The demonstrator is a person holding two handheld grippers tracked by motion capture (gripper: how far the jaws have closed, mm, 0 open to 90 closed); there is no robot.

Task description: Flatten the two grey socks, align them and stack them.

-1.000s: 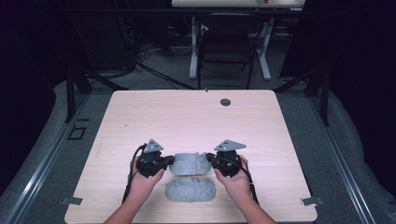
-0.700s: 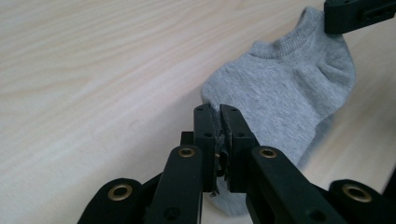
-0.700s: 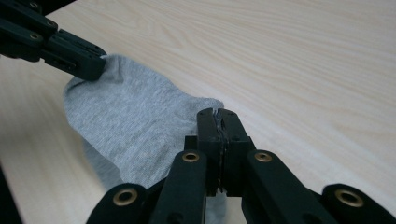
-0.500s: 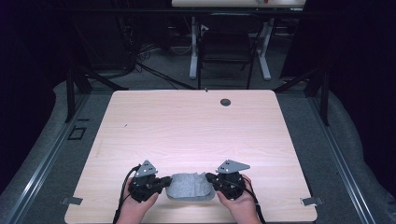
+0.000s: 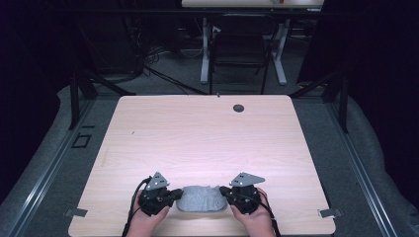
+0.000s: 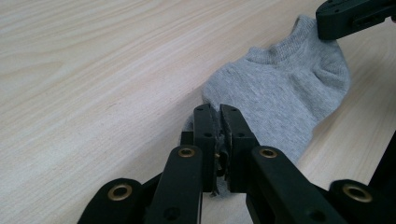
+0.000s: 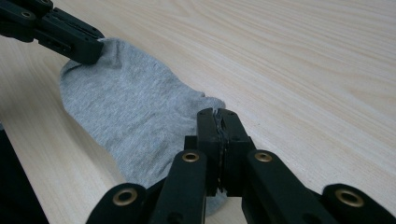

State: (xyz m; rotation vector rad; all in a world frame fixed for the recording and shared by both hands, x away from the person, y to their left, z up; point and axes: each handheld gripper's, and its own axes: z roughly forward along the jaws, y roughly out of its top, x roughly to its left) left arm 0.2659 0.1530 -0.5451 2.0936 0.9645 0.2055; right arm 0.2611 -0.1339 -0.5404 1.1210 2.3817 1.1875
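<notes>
The grey sock (image 5: pixel 199 198) lies flat on the wooden table (image 5: pixel 207 138) close to its near edge, stretched between the two grippers. The left gripper (image 5: pixel 170 196) has its jaws pressed together on the toe end of the sock, as its own view confirms (image 6: pixel 216 122). The right gripper (image 5: pixel 225 191) has its jaws clamped on the opposite, cuff end (image 7: pixel 217 122), with both hands resting low at the table surface.
</notes>
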